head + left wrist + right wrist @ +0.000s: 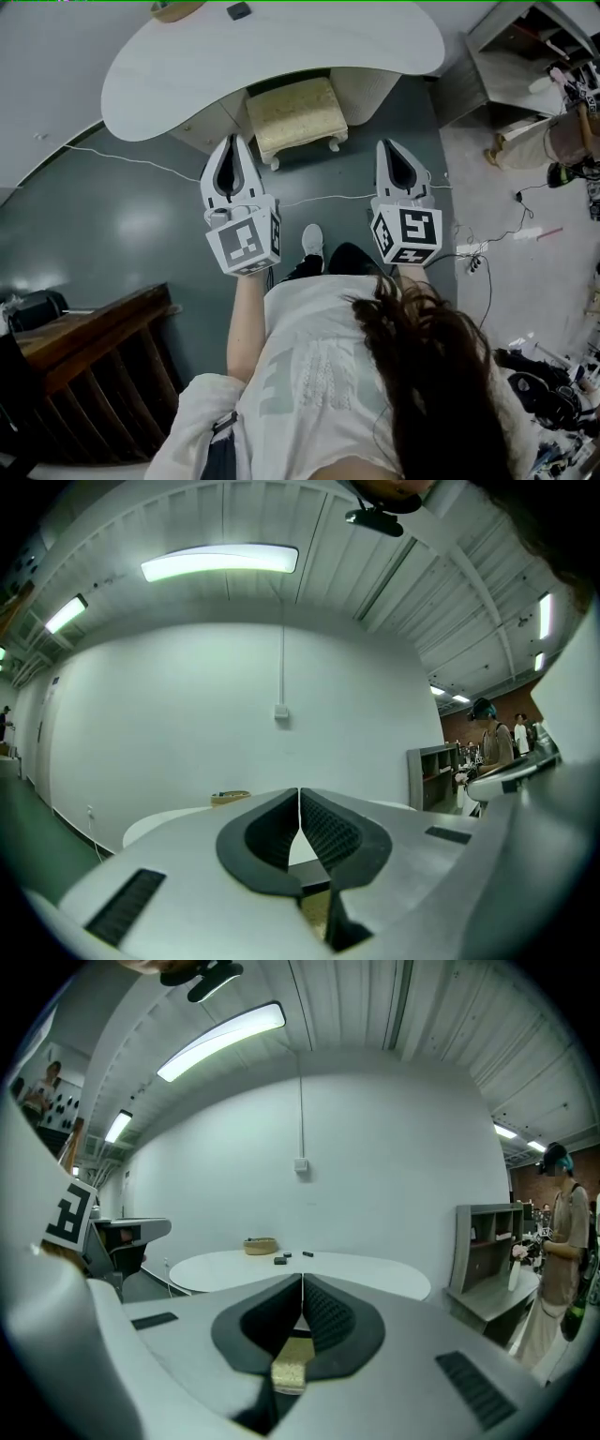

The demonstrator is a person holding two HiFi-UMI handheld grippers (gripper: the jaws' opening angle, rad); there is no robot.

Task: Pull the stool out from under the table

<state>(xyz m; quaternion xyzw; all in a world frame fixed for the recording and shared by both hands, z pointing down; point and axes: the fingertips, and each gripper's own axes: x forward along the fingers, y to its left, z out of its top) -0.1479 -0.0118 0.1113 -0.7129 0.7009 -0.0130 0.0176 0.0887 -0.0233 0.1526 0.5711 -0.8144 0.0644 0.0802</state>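
My left claw (pixel 299 797) fills the lower half of the feed: two white jaws lined with black ribbed pads (pixel 330 832), closed so that their tips meet, with nothing pinched between them. Low in the gap behind the tips a tan patch (pixel 313 917) shows; I cannot tell what it is. Beyond the claw lies a white, round-edged bench (pixel 155 829) with a shallow woven basket (pixel 230 798) on it. Behind stands a plain white wall (pixel 187 724) carrying a small white box (pixel 281 712), under a long ceiling strip light (pixel 220 562). At right are a grey open shelf unit (pixel 429 775) and a person in a dark cap (pixel 489 735).
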